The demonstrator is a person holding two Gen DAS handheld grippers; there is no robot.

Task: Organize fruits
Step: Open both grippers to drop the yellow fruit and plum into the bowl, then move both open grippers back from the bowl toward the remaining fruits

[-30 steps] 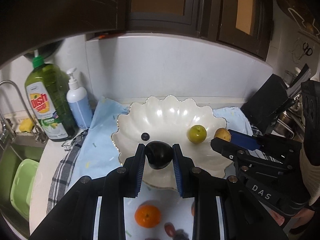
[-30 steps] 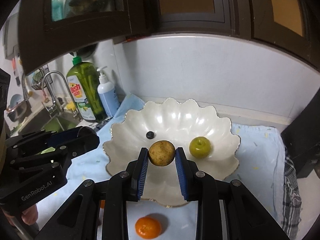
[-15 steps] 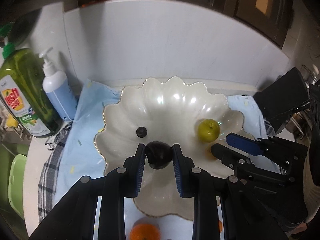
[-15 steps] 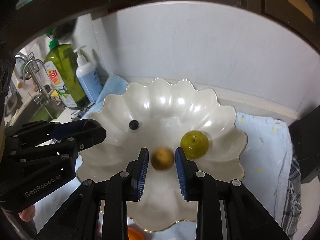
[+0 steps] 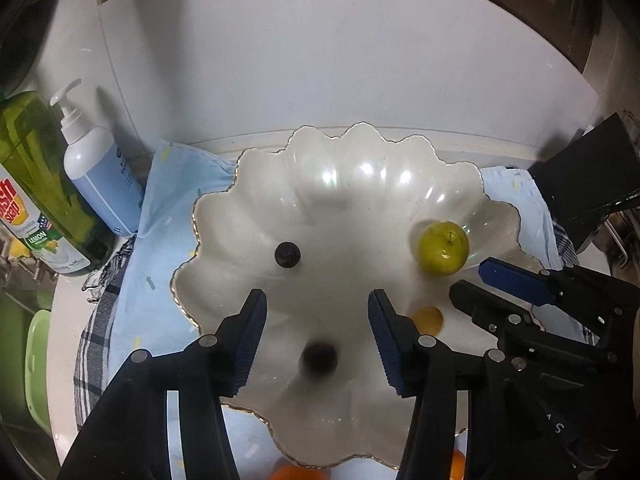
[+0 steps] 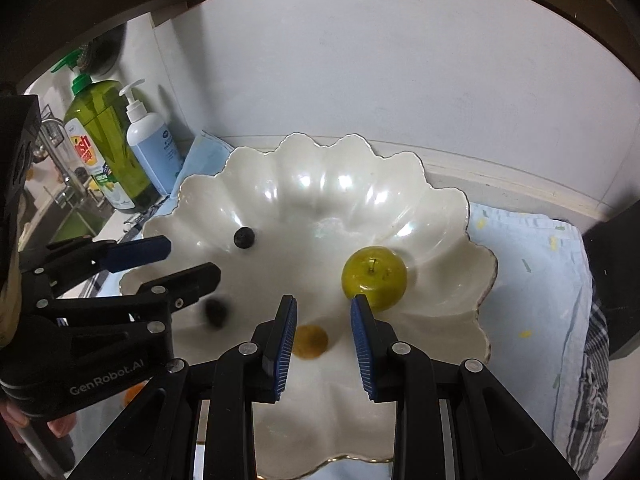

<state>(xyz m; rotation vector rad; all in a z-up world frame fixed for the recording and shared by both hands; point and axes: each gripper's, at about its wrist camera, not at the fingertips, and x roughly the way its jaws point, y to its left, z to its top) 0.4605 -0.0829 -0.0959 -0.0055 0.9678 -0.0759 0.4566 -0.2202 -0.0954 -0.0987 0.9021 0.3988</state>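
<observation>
A white scalloped bowl (image 5: 340, 200) (image 6: 320, 196) sits on a light blue cloth. My left gripper (image 5: 316, 344) is open above the bowl, and a blurred dark plum (image 5: 319, 360) (image 6: 215, 312) lies below it. My right gripper (image 6: 323, 340) is open above the bowl, and a blurred brown-yellow fruit (image 6: 310, 342) (image 5: 428, 319) lies below it. A green apple (image 5: 443, 248) (image 6: 374, 278) and a small dark berry (image 5: 287, 255) (image 6: 244, 237) rest in the bowl. An orange (image 5: 298, 472) shows at the near edge, outside the bowl.
A green dish-soap bottle (image 5: 36, 192) (image 6: 102, 148) and a blue pump bottle (image 5: 98, 176) (image 6: 150, 140) stand at the left by the sink. A checked towel (image 5: 94, 344) lies under the blue cloth (image 6: 532, 288). A black block (image 5: 588, 176) stands at the right.
Both grippers moved forward over the bowl and opened. The dark plum dropped from the left gripper and the brown-yellow fruit from the right into the bowl.
</observation>
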